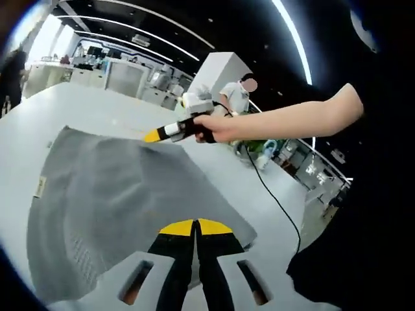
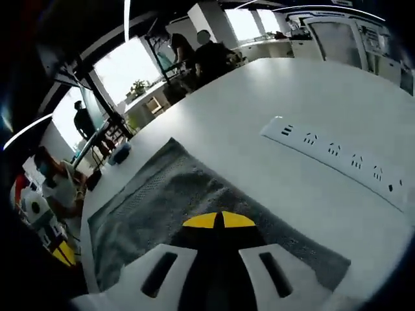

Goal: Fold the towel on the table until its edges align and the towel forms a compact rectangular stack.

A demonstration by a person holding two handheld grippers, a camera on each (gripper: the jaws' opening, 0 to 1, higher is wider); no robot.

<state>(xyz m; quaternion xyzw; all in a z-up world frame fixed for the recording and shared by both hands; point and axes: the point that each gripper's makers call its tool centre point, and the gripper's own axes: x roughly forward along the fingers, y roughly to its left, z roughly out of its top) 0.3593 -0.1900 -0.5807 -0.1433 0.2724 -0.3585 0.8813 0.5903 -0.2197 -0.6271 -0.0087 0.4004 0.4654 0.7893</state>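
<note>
**Both grippers at the towel's edges, ready to fold**

The white table [image 1: 78,103] carries a grey towel [image 1: 117,201] spread flat, with a small label on its edge in the left gripper view. A white power strip [image 2: 337,155] lies on the table well apart from the towel in the right gripper view.

The left gripper [image 1: 194,228] has its yellow-tipped jaws pressed together at the near edge of the towel; whether cloth is caught between them cannot be told. The right gripper [image 2: 219,220] likewise shows its jaws closed over the towel, grip uncertain. It also appears in the left gripper view at the far edge, held by a hand [image 1: 217,127].

To fold well, each gripper should probably pinch a corner firmly, lift together, and carry the edge evenly onto the opposite one.

The towel's near corners are hidden under the gripper bodies.
</note>
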